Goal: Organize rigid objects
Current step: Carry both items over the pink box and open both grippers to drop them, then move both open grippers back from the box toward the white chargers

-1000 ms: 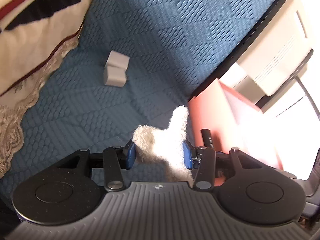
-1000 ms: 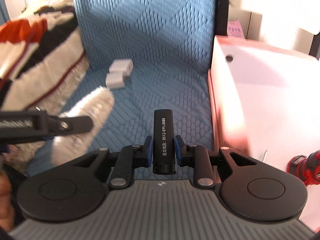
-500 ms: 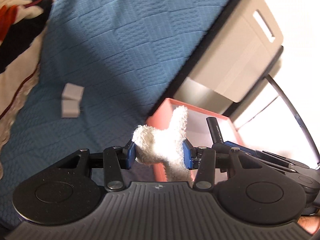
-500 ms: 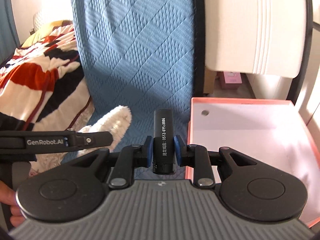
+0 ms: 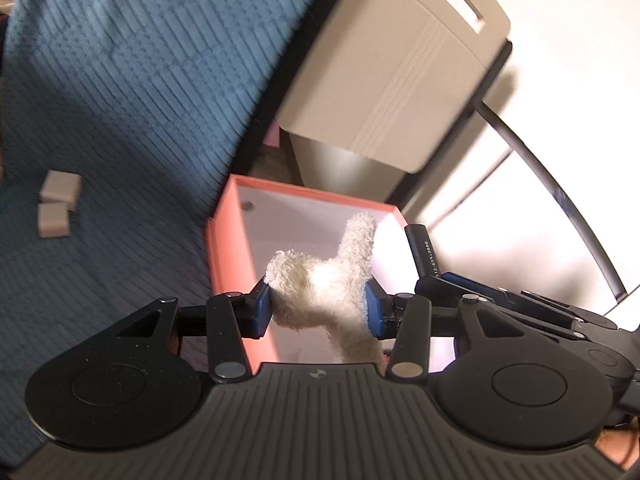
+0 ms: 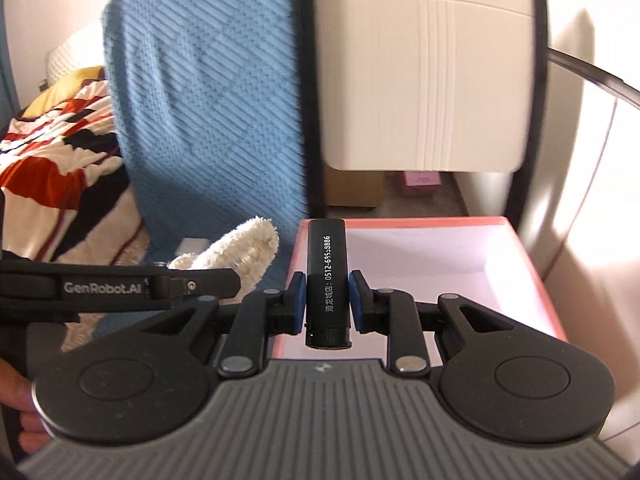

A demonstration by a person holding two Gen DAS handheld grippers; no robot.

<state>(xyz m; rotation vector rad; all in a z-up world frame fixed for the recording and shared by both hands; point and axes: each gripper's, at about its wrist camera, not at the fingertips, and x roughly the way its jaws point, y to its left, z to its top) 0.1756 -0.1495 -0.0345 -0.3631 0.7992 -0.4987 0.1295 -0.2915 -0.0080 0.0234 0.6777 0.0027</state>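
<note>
Both hands hang over the pink box [image 6: 532,264] beside the bed. The right hand-held gripper [image 6: 327,304] is clenched across the lower half of a black lighter [image 6: 326,264], which stands upright between the blue pads, its printed face toward the camera. It looks stiff, light and rather smooth-skinned, so a squeeze across the flat sides near the middle seems the sound place; taken nearer an end it might pivot. The left hand-held gripper [image 5: 318,308] grasps a white fluffy plush piece [image 5: 320,280], soft enough to bulge around the pads, light, unlikely to slip. Two small white blocks [image 5: 56,204] lie on the blue quilted bedspread [image 5: 120,80], well apart from the box.
</note>
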